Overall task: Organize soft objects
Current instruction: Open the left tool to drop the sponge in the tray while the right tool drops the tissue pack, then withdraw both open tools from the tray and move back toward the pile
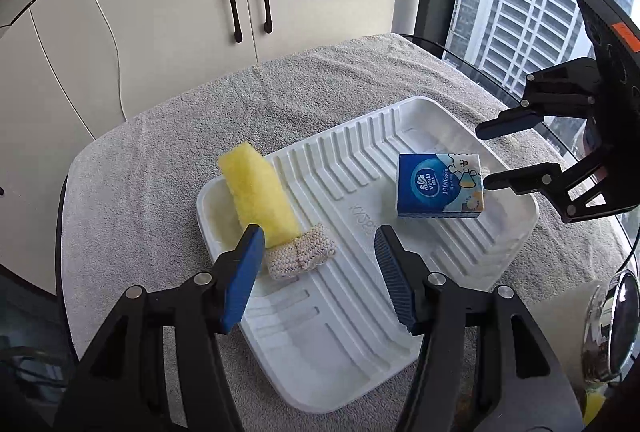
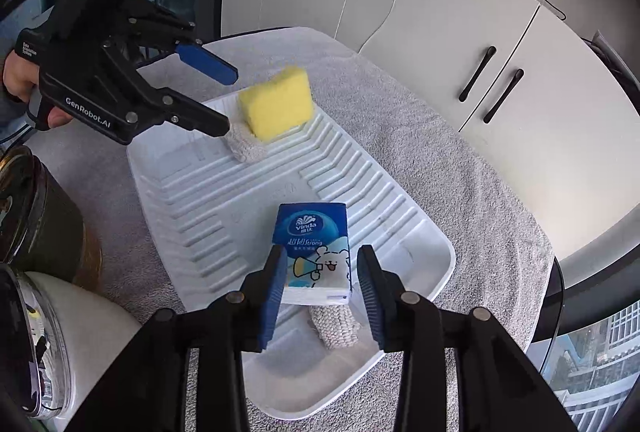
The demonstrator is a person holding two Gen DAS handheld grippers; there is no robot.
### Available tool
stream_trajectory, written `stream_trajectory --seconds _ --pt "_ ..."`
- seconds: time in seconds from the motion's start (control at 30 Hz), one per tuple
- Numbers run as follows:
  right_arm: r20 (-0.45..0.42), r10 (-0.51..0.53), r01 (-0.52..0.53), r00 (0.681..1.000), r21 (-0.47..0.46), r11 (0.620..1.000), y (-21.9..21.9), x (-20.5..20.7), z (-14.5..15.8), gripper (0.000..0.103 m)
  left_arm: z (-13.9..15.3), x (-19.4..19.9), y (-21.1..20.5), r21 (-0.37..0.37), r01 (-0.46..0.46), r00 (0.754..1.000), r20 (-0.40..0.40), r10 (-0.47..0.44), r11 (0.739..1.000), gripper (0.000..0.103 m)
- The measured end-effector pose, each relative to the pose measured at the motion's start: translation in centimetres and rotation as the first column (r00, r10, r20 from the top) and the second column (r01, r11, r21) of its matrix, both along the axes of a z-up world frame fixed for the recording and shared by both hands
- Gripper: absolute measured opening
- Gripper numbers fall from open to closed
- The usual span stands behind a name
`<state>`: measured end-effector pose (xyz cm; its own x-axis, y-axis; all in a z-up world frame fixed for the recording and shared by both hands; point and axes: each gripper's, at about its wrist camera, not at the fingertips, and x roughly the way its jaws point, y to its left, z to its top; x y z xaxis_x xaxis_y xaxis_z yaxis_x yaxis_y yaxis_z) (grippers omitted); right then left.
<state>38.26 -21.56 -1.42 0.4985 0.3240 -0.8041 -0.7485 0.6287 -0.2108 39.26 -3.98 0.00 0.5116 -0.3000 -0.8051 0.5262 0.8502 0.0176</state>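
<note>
A white ribbed tray [image 1: 352, 344] [image 2: 200, 192] lies on a grey towel. A yellow sponge [image 1: 258, 192] [image 2: 278, 104] leans on the tray's far-left rim, its lower end on a knitted cloth [image 1: 302, 256] [image 2: 246, 148]. My left gripper [image 1: 318, 244] [image 2: 230, 100] stands open, its fingers either side of that cloth without pressing it. A blue Vinda tissue pack [image 1: 440, 186] [image 2: 312, 248] lies tilted on a second knitted cloth [image 2: 334, 328]. My right gripper [image 2: 322, 264] [image 1: 482, 158] is open around the pack, with a gap at its right pad.
The grey towel [image 1: 140, 172] [image 2: 460, 172] covers a round table. A shiny lidded jar [image 1: 608, 324] and a dark container [image 2: 40, 212] stand by the near edge. White cabinets [image 1: 180, 12] lie behind and a window [image 1: 520, 12] to the side. A hand [image 2: 16, 76] holds the left gripper.
</note>
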Motion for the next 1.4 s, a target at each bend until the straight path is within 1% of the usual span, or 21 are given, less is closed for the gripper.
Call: stream_trajectory --seconds 0.1,0.2,0.33,0.37,0.47,0.53,0.57,0.63,0.7,0.73,0.77,0.8,0.87,0.9,0.97,1.03,1.1,1.17,1.3,1.4 --pt "0.011 -0.016 0.016 1.000 0.010 1.000 -0.8 -0.6 0.6 0.039 0.3 -0.6 0.4 -0.012 -0.007 1.000 0.002 0.007 1.000 0.056" --pt "0.020 -0.040 0.039 0.999 0.042 0.998 -2.1 -1.4 1.4 0.039 0.8 -1.5 1.1 -0.026 -0.018 1.000 0.012 0.018 1.000 0.056" --pt "0.042 -0.069 0.065 0.997 0.079 0.995 -3.7 -3.3 2.5 0.039 1.8 -2.8 2.7 -0.067 -0.048 0.998 0.025 0.049 0.997 0.056" --pt "0.046 -0.073 0.069 0.996 0.091 0.993 -4.1 -3.9 2.7 0.039 2.0 -3.3 3.1 -0.078 -0.055 0.998 0.029 0.057 0.995 0.057" --pt "0.054 -0.088 0.081 0.995 0.126 0.989 -5.3 -6.0 3.3 0.040 2.7 -5.2 4.6 -0.110 -0.078 0.995 0.049 0.084 0.991 0.069" --pt "0.064 -0.102 0.092 0.993 0.142 0.986 -5.9 -7.7 3.5 0.041 3.1 -6.6 5.4 -0.114 -0.092 0.993 0.062 0.099 0.989 0.069" --pt "0.066 -0.109 0.098 0.992 0.156 0.983 -6.3 -8.6 3.6 0.043 3.2 -7.4 5.7 -0.113 -0.095 0.992 0.069 0.103 0.989 0.070" --pt "0.067 -0.134 0.119 0.989 0.186 0.975 -7.0 -10.3 3.7 0.049 3.6 -9.4 6.5 -0.114 -0.109 0.989 0.091 0.119 0.988 0.076" --pt "0.064 -0.160 0.142 0.985 0.223 0.964 -7.9 -12.1 3.8 0.061 4.0 -11.6 7.1 -0.126 -0.112 0.986 0.106 0.126 0.986 0.081" --pt "0.065 -0.171 0.151 0.983 0.243 0.958 -8.3 -13.2 3.9 0.064 4.1 -12.8 7.3 -0.136 -0.111 0.985 0.113 0.127 0.984 0.082" --pt "0.068 -0.186 0.162 0.980 0.263 0.951 -8.7 -14.3 3.9 0.069 4.2 -14.1 7.5 -0.144 -0.111 0.984 0.121 0.129 0.983 0.088" --pt "0.068 -0.199 0.173 0.978 0.282 0.944 -9.0 -15.5 4.0 0.072 4.3 -15.4 7.7 -0.150 -0.109 0.983 0.128 0.129 0.983 0.093" --pt "0.070 -0.217 0.184 0.974 0.318 0.930 -9.4 -18.0 3.9 0.083 4.1 -18.1 7.8 -0.156 -0.100 0.983 0.135 0.121 0.983 0.093" --pt "0.074 -0.227 0.191 0.971 0.329 0.925 -9.5 -19.3 3.9 0.085 3.9 -19.5 7.7 -0.154 -0.096 0.984 0.134 0.117 0.983 0.093" --pt "0.078 -0.239 0.198 0.968 0.353 0.915 -9.4 -21.7 3.7 0.086 3.4 -21.9 7.4 -0.142 -0.091 0.986 0.129 0.110 0.986 0.093" --pt "0.076 -0.244 0.199 0.967 0.379 0.904 -9.3 -24.2 3.4 0.087 2.6 -24.3 7.3 -0.151 -0.080 0.987 0.126 0.100 0.985 0.093" --pt "0.072 -0.240 0.194 0.968 0.395 0.898 -8.9 -26.4 3.1 0.090 1.8 -26.5 7.1 -0.163 -0.069 0.991 0.102 0.086 0.984 0.094" --pt "0.060 -0.232 0.190 0.971 0.398 0.897 -8.2 -28.5 2.4 0.090 0.9 -28.6 6.8 -0.158 -0.065 0.992 0.101 0.082 0.985 0.094" --pt "0.035 -0.223 0.189 0.974 0.416 0.890 -7.0 -32.2 1.0 0.091 -0.7 -32.0 6.2 -0.176 -0.057 0.995 0.069 0.071 0.983 0.094" --pt "-0.001 -0.243 0.218 0.970 0.444 0.869 -6.3 -34.4 -0.3 0.091 -1.3 -34.0 6.1 -0.178 -0.064 0.995 0.067 0.077 0.982 0.094"
